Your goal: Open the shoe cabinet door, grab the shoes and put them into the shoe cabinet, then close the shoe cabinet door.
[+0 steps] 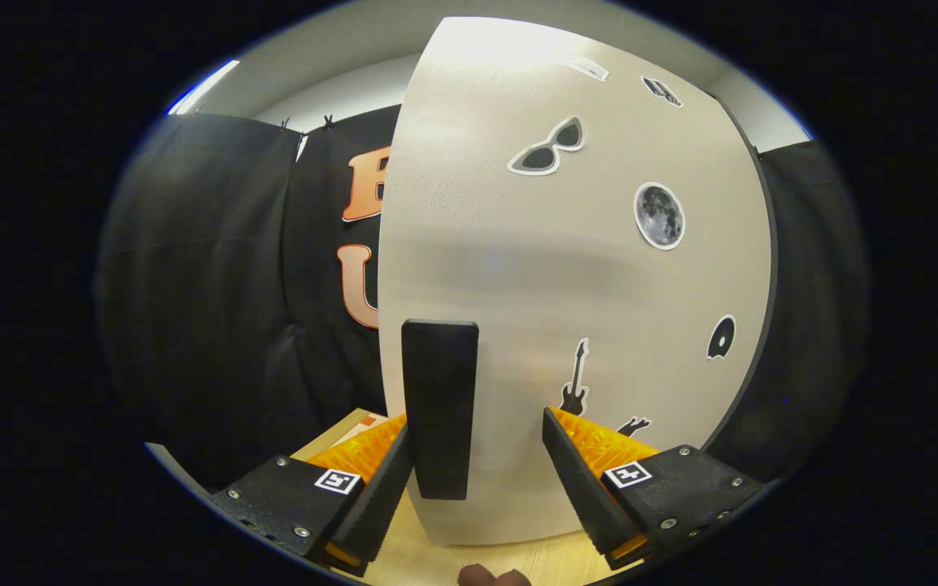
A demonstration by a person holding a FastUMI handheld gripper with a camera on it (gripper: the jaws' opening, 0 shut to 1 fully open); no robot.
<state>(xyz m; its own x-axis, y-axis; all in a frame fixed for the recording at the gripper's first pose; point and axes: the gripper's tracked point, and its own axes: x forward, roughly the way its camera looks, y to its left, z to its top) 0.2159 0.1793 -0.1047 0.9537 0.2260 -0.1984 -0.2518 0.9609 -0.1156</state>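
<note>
The white shoe cabinet door (566, 277), dotted with small stickers, stands close in front of me. Its upright black bar handle (439, 407) sits near the door's left edge. My gripper (477, 422) is open around that handle. The left finger (379, 480) lies right against the handle's left side. The right finger (578, 472) stands well apart from it, with bare door showing in the gap. Whether the door is ajar I cannot tell. I see no shoes.
Light wooden flooring (436, 553) runs under the door and fingers. Black cloth wall (216, 309) hangs to the left and beyond the door's right edge. A person's fingertips (489, 576) show just behind the gripper.
</note>
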